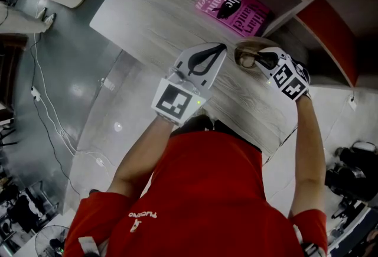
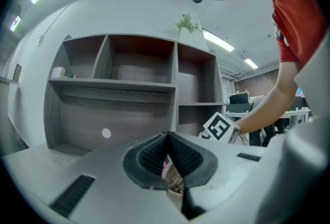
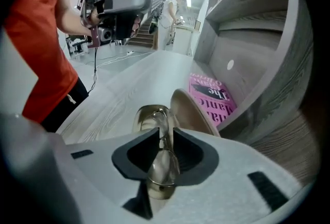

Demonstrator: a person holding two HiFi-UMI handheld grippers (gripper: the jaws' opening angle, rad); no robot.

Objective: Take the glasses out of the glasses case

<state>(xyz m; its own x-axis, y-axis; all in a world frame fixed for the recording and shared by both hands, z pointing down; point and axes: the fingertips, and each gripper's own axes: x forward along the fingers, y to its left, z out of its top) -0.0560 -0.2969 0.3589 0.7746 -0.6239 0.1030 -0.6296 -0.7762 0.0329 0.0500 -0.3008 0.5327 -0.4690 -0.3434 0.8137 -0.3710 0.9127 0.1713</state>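
Note:
An open tan glasses case [image 1: 244, 49] lies on the pale wooden table [image 1: 147, 19], its lid [image 3: 192, 109] raised. The gold-rimmed glasses [image 3: 162, 164] lie in its base. My right gripper [image 3: 165, 133] points steeply down into the case. Its jaws stand slightly apart on either side of the glasses' rim, with a thin gap showing, so it is open. In the head view that gripper [image 1: 260, 62] covers most of the case. My left gripper [image 1: 208, 59] hovers just left of the case, held about level. Its fingertips [image 2: 167, 135] meet, shut on nothing.
A pink book [image 1: 233, 10] lies flat behind the case, against a grey shelf unit [image 2: 175, 84] with red-lined compartments [image 1: 331, 31]. The table's near edge [image 1: 269, 149] is close to the person's body. Cables [image 1: 50, 114] trail over the floor at the left.

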